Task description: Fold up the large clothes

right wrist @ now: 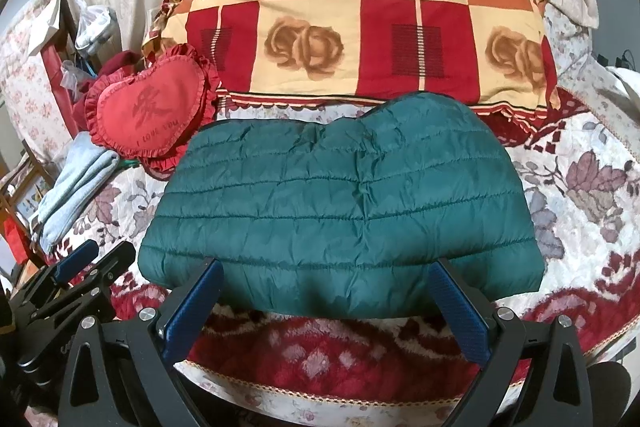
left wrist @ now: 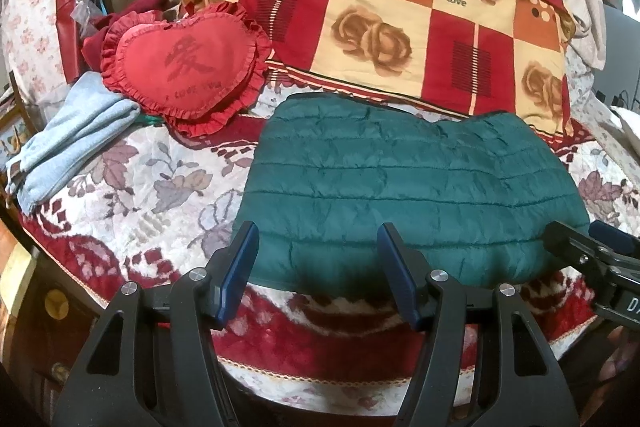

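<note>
A dark green quilted jacket (left wrist: 408,183) lies folded into a wide flat bundle on the bed; the right wrist view shows it whole (right wrist: 340,207). My left gripper (left wrist: 316,239) hovers open just in front of the bundle's near left edge, nothing between its blue pads. My right gripper (right wrist: 326,275) is open too, its fingers spread wide over the near edge of the jacket without pressing on it. The right gripper's tips also show at the right of the left wrist view (left wrist: 584,235), and the left gripper at the lower left of the right wrist view (right wrist: 100,255).
A floral bedspread (left wrist: 132,187) covers the bed. Behind the jacket lies a red and cream patchwork duvet (left wrist: 400,27) with a pillow on top. A red heart cushion (left wrist: 184,67) and a folded light blue garment (left wrist: 68,147) sit at the left. Clutter lines the left wall.
</note>
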### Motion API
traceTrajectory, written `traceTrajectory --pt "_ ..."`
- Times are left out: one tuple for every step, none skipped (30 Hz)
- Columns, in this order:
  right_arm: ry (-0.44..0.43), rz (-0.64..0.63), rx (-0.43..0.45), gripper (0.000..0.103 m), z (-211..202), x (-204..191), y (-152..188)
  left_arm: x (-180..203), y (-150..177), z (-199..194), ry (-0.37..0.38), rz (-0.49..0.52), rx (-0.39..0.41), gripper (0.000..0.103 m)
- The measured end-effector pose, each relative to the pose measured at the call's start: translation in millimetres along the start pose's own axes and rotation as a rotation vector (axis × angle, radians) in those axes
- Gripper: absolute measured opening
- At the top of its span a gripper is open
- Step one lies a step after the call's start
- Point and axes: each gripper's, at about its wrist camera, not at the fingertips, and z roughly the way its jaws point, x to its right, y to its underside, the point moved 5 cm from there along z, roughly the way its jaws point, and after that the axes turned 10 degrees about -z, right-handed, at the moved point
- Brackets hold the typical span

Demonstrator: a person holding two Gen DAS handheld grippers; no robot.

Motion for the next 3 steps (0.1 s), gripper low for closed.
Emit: traceTrajectory --pt "0.001 0.000 -0.001 0.101 0.5 0.9 -0.3 -1.4 0.0 1.7 0.001 -0.002 -0.003 0.062" --pt "0.002 -0.002 -0.002 0.101 1.3 2.5 -0.9 -2.5 -0.1 3.8 0.006 -0.008 -0.009 0.062" --pt "0.003 -0.005 -0.005 0.101 2.4 4.5 -2.2 -4.4 -0.5 6.1 0.009 -0.013 -0.016 0.062"
